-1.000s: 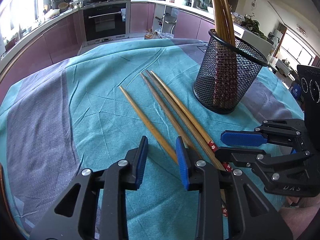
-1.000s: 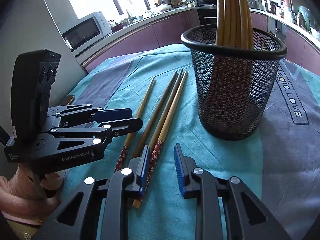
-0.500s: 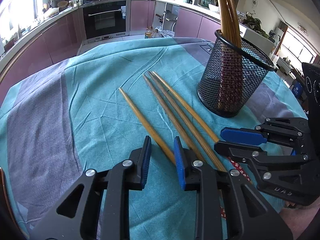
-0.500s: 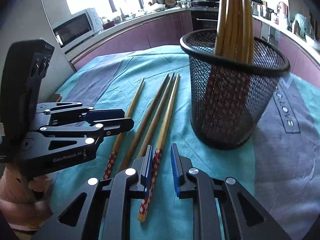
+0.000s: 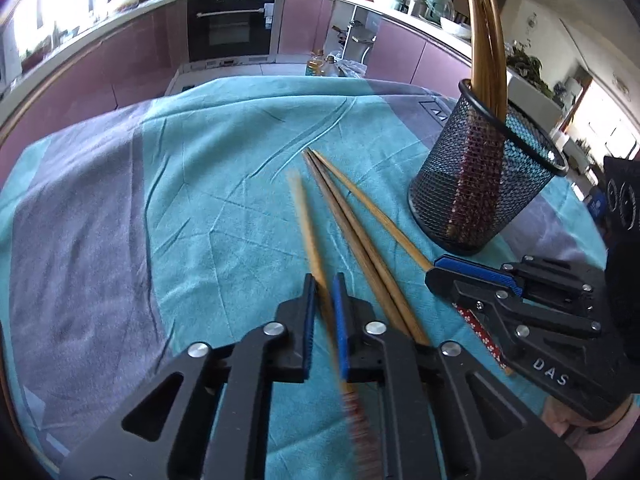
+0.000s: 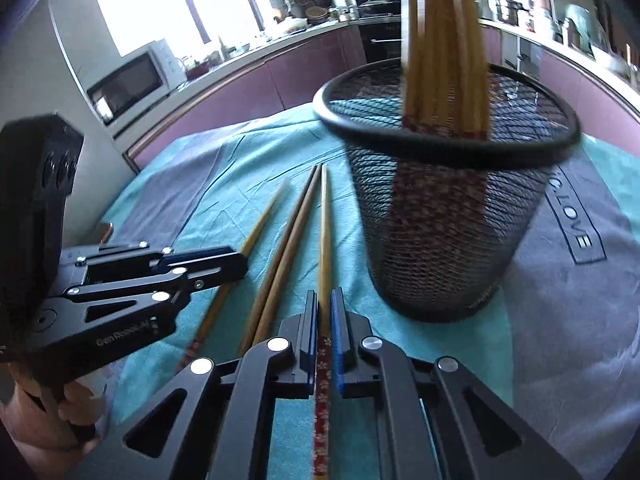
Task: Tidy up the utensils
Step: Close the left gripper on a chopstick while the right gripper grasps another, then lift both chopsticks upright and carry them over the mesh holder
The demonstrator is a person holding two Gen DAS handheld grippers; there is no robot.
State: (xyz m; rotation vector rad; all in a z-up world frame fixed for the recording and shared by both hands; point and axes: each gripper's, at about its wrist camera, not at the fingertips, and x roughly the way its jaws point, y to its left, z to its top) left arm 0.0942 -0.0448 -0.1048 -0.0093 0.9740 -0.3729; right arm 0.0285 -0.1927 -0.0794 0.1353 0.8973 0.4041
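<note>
Chopsticks, four of them, lie loose on the teal and grey tablecloth (image 5: 200, 208), fanned side by side with their tips pointing away toward the kitchen counters. Leftmost chopstick (image 5: 308, 236) sits clamped between the blue pads of the left gripper (image 5: 322, 292); jaws drawn in tight on it, the stick blurred along its length, its red patterned end running back under the gripper body. Rightmost chopstick (image 6: 323, 240) is pinched the same way by the right gripper (image 6: 324, 308), pads closed on the shaft just ahead of the red floral handle section, which passes back between the fingers. Middle pair of chopsticks (image 5: 352, 240), darker wood, lies touching each other on the cloth between the two gripped ones, held by nothing.

Black mesh cup (image 6: 448, 240) stands upright on the cloth just right of the loose sticks, near but not touching them. More chopsticks (image 6: 444, 40) stand in it, tips up, leaning together against the near rim.

A person's hand (image 6: 48, 412) holds the left gripper's handle at the table edge.
</note>
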